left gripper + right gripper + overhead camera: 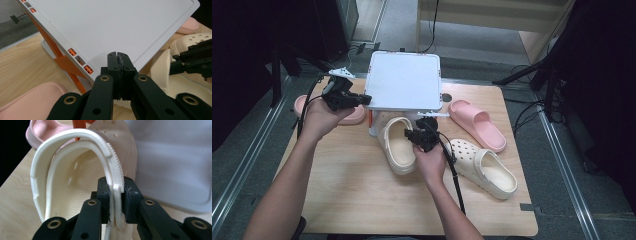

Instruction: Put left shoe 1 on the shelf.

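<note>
A cream clog (396, 146) lies on the wooden table (357, 195) just in front of a white rack (404, 80) with orange braces. My right gripper (412, 136) is shut on that clog's side wall; in the right gripper view the cream clog (75, 170) has its rim pinched between the two black pads, and my right gripper (115, 195) is tilted over it. My left gripper (362, 99) hovers at the rack's left front corner, jaws shut with nothing between them. In the left gripper view my left gripper (117, 56) points at the white rack (112, 27) top.
A second cream clog (484, 167) lies at the right. A pink slide (477, 124) rests beyond it, and another pink slide (347, 115) sits left of the rack under my left hand. The table's near half is bare wood.
</note>
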Action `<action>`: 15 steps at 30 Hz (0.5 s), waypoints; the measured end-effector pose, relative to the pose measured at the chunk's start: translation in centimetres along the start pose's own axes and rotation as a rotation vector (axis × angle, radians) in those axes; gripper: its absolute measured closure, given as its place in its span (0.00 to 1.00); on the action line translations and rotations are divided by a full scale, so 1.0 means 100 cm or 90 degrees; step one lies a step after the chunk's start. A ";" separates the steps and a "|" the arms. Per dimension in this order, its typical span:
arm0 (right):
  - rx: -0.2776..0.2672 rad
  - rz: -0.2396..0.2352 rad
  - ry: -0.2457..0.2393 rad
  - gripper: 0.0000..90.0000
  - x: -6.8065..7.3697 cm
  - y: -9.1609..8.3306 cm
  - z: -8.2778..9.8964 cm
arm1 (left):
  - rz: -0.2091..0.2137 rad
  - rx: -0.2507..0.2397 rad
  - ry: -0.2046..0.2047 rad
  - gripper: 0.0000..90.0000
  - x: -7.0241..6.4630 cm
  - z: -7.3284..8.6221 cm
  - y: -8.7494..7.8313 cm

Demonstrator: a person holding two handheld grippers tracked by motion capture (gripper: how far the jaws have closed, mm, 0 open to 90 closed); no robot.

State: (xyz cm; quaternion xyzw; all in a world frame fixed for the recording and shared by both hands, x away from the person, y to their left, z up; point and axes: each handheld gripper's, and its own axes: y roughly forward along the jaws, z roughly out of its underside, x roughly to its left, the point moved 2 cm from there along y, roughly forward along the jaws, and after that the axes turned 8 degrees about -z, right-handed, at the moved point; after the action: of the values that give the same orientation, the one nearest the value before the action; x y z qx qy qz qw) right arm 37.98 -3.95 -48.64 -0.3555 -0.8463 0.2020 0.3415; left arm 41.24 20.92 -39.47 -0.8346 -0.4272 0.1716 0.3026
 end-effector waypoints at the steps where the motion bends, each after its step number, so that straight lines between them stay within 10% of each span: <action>1: -0.003 0.004 -0.003 0.88 0.000 0.002 -0.001 | 0.001 0.000 0.000 0.99 0.000 0.000 0.000; 15: -0.040 0.014 -0.100 0.74 0.005 0.010 0.007 | -0.004 0.000 0.003 0.99 -0.001 0.000 0.000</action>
State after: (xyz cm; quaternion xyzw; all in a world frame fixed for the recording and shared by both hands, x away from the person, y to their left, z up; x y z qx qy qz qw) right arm 37.66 -3.03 -49.49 -0.3584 -0.8722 0.2065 0.2610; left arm 41.15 20.90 -39.47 -0.8335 -0.4293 0.1685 0.3042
